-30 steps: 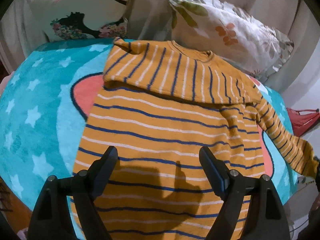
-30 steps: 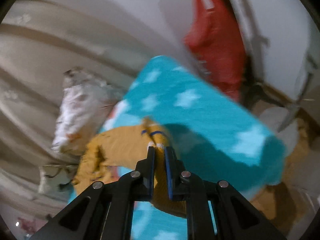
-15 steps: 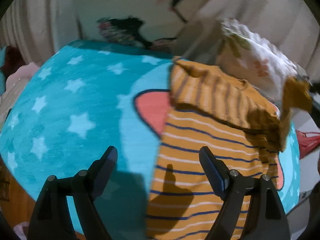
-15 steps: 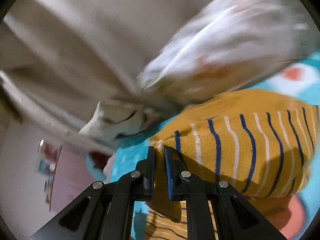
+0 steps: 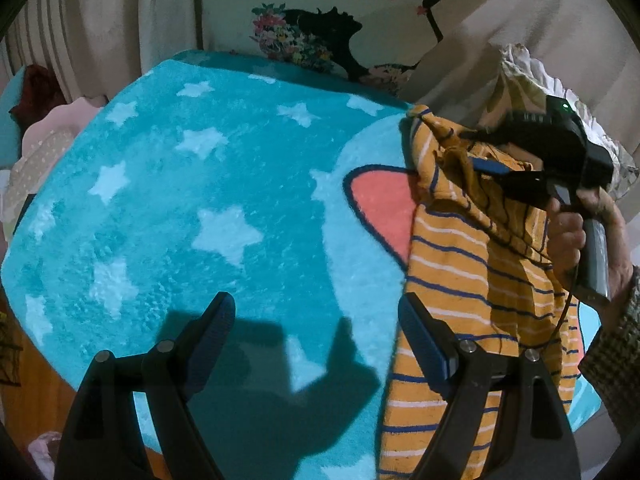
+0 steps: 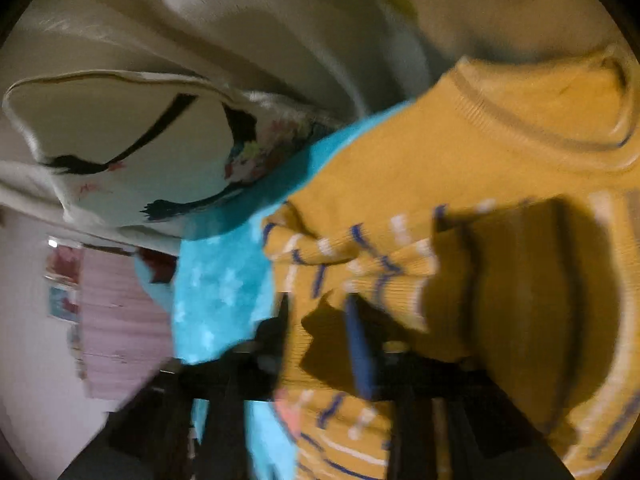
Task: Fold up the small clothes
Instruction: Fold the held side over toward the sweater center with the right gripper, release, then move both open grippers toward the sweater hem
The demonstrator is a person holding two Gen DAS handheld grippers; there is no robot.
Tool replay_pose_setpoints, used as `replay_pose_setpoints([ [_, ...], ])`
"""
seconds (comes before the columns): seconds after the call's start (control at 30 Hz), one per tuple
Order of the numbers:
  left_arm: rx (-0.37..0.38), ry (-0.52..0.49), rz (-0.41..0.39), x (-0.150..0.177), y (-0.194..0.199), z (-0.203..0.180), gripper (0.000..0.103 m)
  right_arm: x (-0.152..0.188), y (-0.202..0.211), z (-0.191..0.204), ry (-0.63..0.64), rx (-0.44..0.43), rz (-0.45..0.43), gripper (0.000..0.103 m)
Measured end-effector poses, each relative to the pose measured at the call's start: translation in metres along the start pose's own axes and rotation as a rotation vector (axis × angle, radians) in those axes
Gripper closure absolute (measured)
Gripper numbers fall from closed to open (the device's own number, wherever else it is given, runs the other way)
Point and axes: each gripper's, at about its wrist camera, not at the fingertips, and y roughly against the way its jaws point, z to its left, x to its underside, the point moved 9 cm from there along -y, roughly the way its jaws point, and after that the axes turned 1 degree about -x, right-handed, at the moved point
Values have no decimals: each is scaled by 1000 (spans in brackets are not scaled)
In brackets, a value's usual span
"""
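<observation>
Right gripper (image 6: 320,320), its jaws just opening, straddles a fold of the mustard blue-and-white-striped knit sweater (image 5: 452,280) lying on the turquoise star-patterned plush blanket (image 5: 200,200). Only the left view shows the person's hand (image 5: 580,236) on its handle. Left gripper (image 5: 316,320) hovers wide and empty over the blanket, tilted down.

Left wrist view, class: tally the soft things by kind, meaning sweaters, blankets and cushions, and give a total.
Sweaters: 1, the striped sweater.
Blankets: 1, the star blanket.
Cushions: 2, the silhouette cushion and the frilled cushion.
Total: 4.
</observation>
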Motion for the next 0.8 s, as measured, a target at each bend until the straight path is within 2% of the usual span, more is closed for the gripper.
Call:
replay_pose_setpoints([
  [0.13,24,-16,13,0,-7,-9,20,-5,7,16,28,-4,-31,49],
  [0.27,52,-50,36,1,-18,-24,20,14,56,15,105,34,-70,49],
  [0.43,74,-101,77,5,-32,-45,20,46,127,-36,189,284,-116,48],
  [0.5,84,-127,93,7,-37,-55,20,60,155,-65,208,450,-126,48],
  [0.6,85,-158,111,10,-43,-66,20,80,190,-96,225,647,-141,49],
  [0.67,79,-173,125,12,-47,-74,20,90,207,-109,225,728,-157,49],
  [0.8,62,-178,125,16,-44,-85,20,107,229,-126,229,826,-161,48],
])
